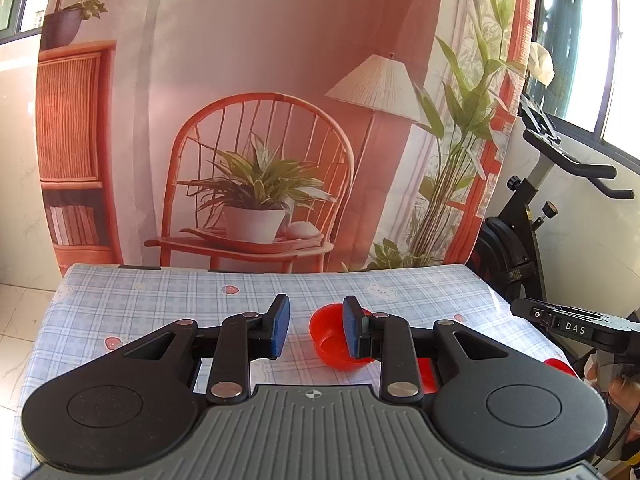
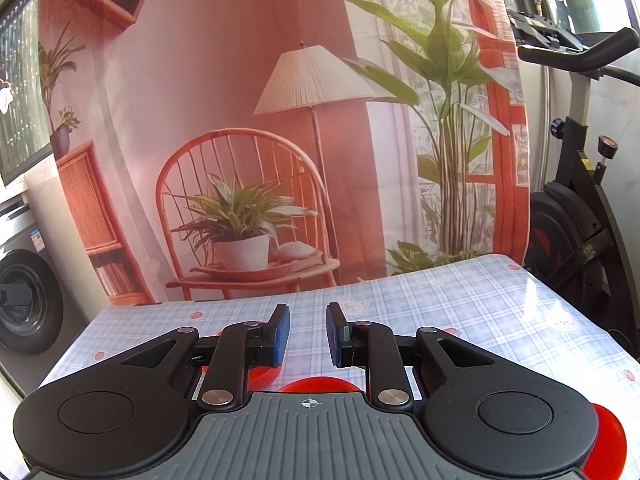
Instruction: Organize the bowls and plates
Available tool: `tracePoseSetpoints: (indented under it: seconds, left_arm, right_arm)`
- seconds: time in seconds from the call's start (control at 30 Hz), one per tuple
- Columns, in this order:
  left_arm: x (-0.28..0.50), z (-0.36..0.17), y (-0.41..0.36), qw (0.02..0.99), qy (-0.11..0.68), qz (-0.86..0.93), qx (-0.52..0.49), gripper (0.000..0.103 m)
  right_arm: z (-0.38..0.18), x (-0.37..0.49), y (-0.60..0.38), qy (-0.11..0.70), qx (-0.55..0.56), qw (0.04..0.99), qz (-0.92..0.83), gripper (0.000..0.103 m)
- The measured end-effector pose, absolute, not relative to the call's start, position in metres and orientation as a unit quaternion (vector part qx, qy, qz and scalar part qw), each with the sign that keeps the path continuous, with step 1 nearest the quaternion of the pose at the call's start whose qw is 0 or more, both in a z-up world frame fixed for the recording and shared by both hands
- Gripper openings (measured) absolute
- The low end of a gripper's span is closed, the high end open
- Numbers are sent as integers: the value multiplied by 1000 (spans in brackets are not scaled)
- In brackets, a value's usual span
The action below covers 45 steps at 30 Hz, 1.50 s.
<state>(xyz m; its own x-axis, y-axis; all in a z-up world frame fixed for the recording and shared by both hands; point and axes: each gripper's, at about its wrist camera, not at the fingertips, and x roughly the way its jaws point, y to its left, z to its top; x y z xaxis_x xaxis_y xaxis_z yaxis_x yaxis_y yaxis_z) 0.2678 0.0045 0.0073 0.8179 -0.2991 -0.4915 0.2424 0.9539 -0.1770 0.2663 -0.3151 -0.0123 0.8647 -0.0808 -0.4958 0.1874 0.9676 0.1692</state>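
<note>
Two grippers hung over a checked tablecloth (image 1: 160, 300) with red dishes on it.

The left gripper (image 1: 316, 328) had its fingers spread wide and empty; one red bowl (image 1: 332, 344) lay tilted on the cloth, partly behind the right-hand finger. The right gripper (image 2: 308, 330) also stood parted, holding nothing. Its body hid most of three red pieces (image 2: 608, 436) below it, so bowls could not be told from plates. An exercise bike (image 2: 576, 200) stood beside the table.
</note>
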Motion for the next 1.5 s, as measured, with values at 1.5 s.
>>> tracePoseSetpoints:
  seconds: [1.5]
  left_arm:
    - [442,-157,-42,878,431,-186,-94,17]
  right_arm:
    - [-145,441,-300,442,148,885,-16,12]
